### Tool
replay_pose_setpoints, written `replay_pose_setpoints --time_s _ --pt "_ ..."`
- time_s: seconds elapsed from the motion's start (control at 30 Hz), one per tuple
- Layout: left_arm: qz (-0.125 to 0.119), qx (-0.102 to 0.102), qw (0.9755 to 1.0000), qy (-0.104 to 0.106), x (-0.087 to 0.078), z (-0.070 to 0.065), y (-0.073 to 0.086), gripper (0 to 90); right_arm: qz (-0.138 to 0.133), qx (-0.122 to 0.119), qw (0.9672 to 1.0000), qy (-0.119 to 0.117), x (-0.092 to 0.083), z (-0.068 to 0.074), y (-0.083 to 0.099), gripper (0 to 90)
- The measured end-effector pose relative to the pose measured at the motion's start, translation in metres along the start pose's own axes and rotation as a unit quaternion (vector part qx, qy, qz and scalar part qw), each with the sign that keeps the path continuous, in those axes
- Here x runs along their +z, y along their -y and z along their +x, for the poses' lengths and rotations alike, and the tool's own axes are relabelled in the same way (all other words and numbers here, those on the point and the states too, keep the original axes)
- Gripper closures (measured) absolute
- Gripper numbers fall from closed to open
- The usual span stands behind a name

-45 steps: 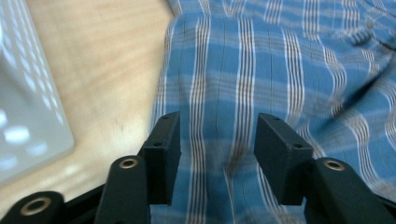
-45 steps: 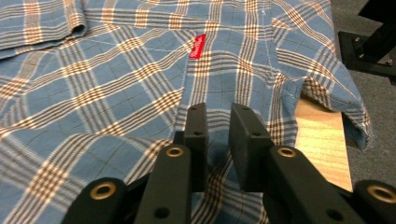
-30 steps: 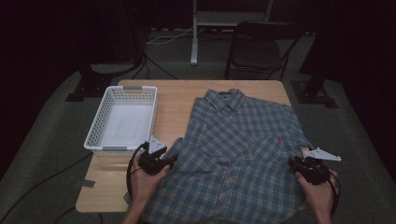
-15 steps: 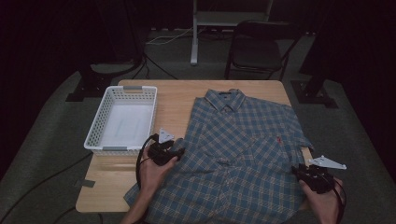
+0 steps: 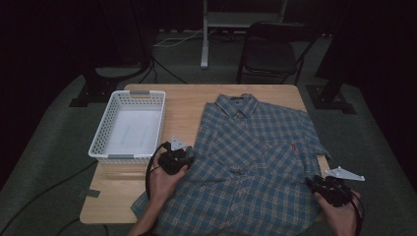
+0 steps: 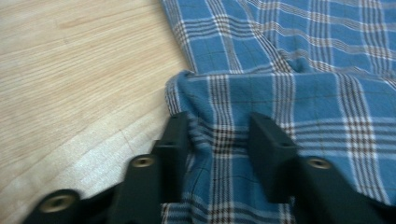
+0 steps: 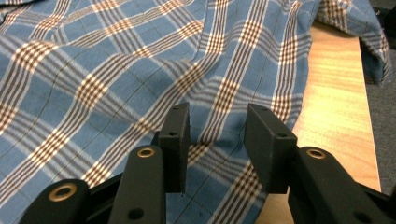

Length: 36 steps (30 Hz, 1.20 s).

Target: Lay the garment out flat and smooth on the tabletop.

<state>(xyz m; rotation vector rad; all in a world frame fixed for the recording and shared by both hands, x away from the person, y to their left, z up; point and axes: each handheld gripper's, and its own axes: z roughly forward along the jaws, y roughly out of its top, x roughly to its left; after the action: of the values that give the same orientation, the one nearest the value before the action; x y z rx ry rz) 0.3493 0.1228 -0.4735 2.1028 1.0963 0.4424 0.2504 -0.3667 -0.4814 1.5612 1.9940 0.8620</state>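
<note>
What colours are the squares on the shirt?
The shirt is blue plaid, crossed by white and brown stripes. The left gripper view shows it best.

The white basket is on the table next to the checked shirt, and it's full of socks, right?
Not quite. The white basket does sit on the table beside the checked shirt, but it is not full of socks: it is empty, with its bare white bottom showing. The high view shows this.
</note>
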Motion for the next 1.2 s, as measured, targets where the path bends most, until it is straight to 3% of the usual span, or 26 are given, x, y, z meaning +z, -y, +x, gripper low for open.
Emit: replay_pose_setpoints --time_s 0.13,0.23,0.4,0.5,0.83,1.1,1.2 --pt "0.006 0.008 0.9999 -0.009 -0.004 -0.003 0.003 83.5 -0.003 -0.005 1.0 0.001 -0.001 0.002 0.003 62.0" --pt "0.009 0.007 0.9999 -0.003 -0.008 -0.004 0.006 87.9 -0.002 -0.011 0.9999 -0.003 -0.002 0.002 0.003 68.7" --pt "0.017 0.015 0.9997 0.001 -0.016 -0.01 0.01 89.2 -0.004 -0.02 0.9998 -0.006 -0.003 0.006 0.004 82.4" --pt "0.016 0.014 0.9998 0.001 -0.024 -0.013 0.014 89.4 -0.006 -0.023 0.9997 -0.002 -0.003 0.006 0.004 85.7" --pt "0.014 0.001 0.9998 0.011 -0.055 -0.014 0.03 89.5 -0.021 -0.001 0.9997 0.012 -0.016 -0.007 0.008 86.8" --pt "0.034 -0.023 0.999 0.018 -0.055 -0.01 0.045 89.5 -0.022 0.002 0.9996 0.018 -0.019 -0.009 0.006 86.9" --pt "0.028 -0.014 0.9993 0.022 -0.058 -0.012 0.045 89.1 -0.02 0.0 0.9997 0.015 -0.018 -0.008 0.005 84.1"
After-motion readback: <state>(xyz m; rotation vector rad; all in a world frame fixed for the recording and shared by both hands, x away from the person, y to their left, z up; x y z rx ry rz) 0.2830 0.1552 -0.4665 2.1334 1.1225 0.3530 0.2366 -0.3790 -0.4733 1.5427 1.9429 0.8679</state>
